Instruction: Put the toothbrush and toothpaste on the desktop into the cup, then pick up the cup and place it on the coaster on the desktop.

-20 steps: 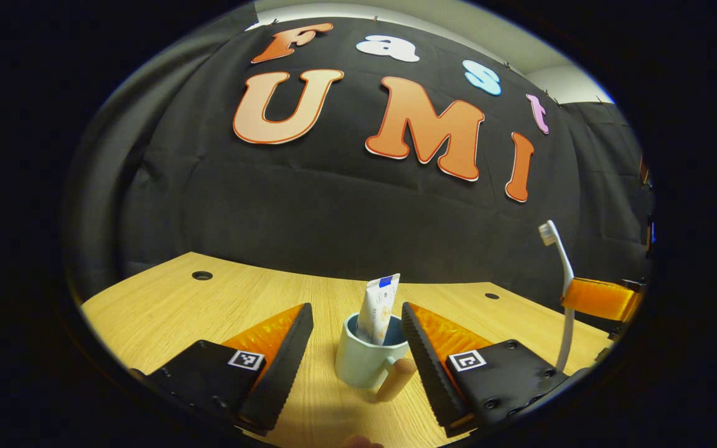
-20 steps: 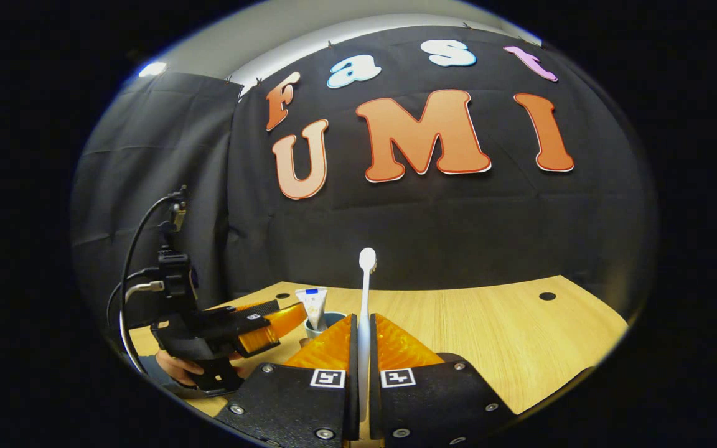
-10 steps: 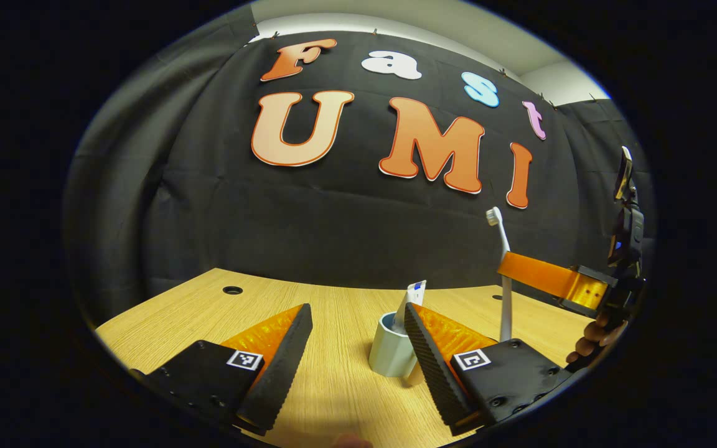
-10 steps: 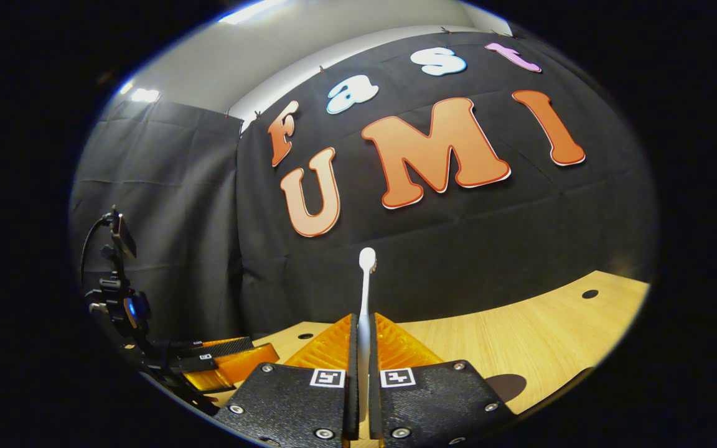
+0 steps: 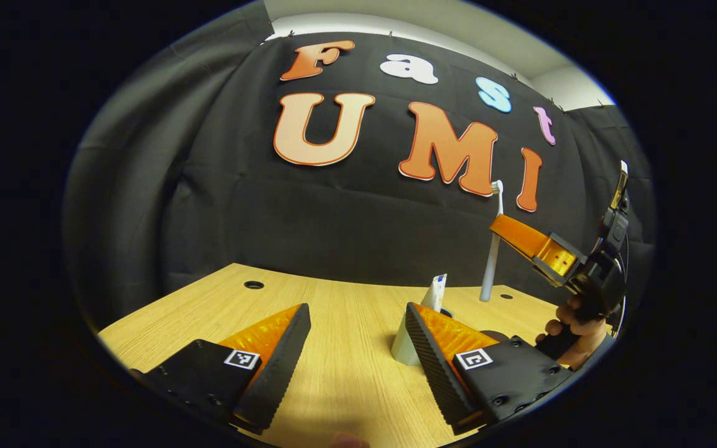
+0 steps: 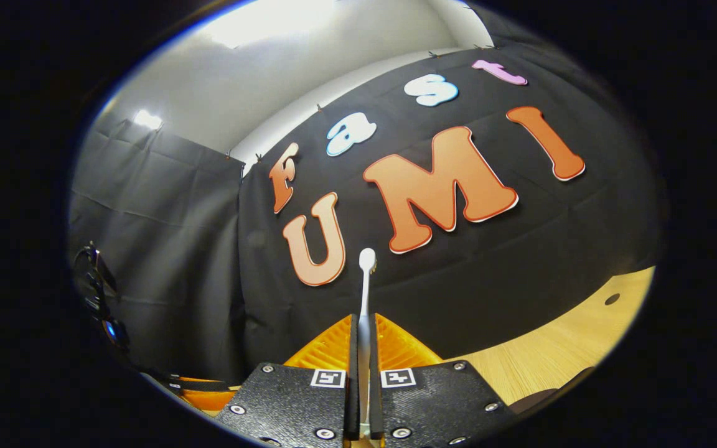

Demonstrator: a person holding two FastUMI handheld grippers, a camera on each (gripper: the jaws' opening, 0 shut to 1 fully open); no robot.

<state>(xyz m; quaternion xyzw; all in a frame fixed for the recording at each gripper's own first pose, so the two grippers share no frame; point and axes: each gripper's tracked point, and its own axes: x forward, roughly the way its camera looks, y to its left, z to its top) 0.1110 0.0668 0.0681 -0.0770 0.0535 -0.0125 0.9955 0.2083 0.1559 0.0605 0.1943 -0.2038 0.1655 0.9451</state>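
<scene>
Right gripper jaws clenched on toothbrush, upright, lifted above cup. Left gripper jaws released, apart, low over wooden surface. Cup beside left gripper's right finger, toothpaste standing inside.

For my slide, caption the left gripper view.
Right gripper holds toothbrush above cup with toothpaste; left gripper open.

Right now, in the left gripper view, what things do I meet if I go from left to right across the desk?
Hole in the desktop → left gripper → cup → toothpaste standing in it → toothbrush held upright → right gripper → hand holding it.
</scene>
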